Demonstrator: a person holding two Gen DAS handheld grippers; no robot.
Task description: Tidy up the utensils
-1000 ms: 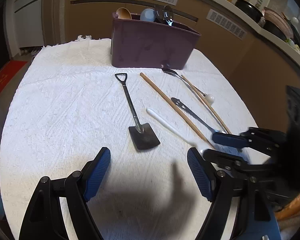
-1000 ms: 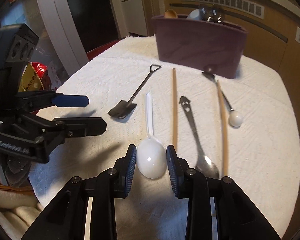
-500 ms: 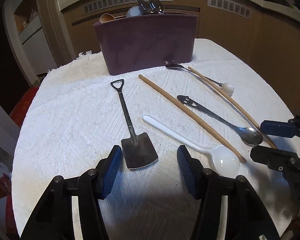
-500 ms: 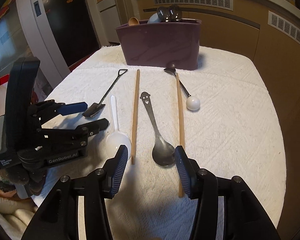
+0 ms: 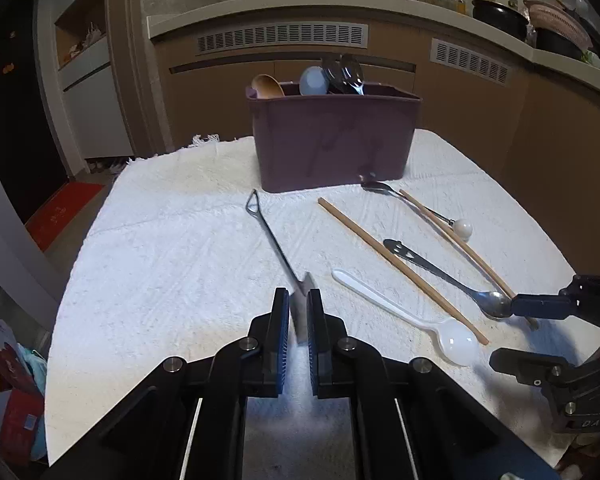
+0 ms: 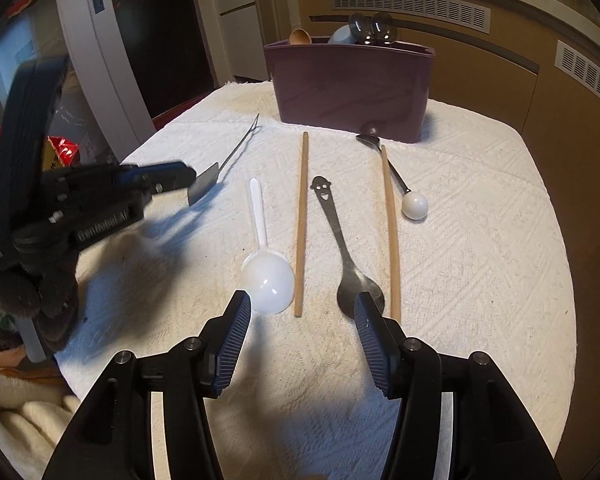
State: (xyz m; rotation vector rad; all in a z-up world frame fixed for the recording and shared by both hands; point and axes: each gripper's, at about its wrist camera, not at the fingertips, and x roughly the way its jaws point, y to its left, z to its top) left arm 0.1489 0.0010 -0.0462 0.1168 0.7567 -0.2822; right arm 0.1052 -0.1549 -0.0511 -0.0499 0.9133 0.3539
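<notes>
Left tongs [image 5: 298, 312] clench the shovel spoon's [image 5: 272, 236] blade; right tongs [image 6: 302, 316] gape near the white spoon [image 6: 266, 272].

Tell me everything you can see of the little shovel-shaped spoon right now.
The shovel spoon looks like dark grey metal: a flat, squarish blade, a thin straight shaft and a triangular loop handle. The left gripper is shut on the blade, which stands on edge between its blue pads. Its blade end is raised; the shaft slopes away toward the purple bin, and the loop end lies at or near the white cloth.
</notes>
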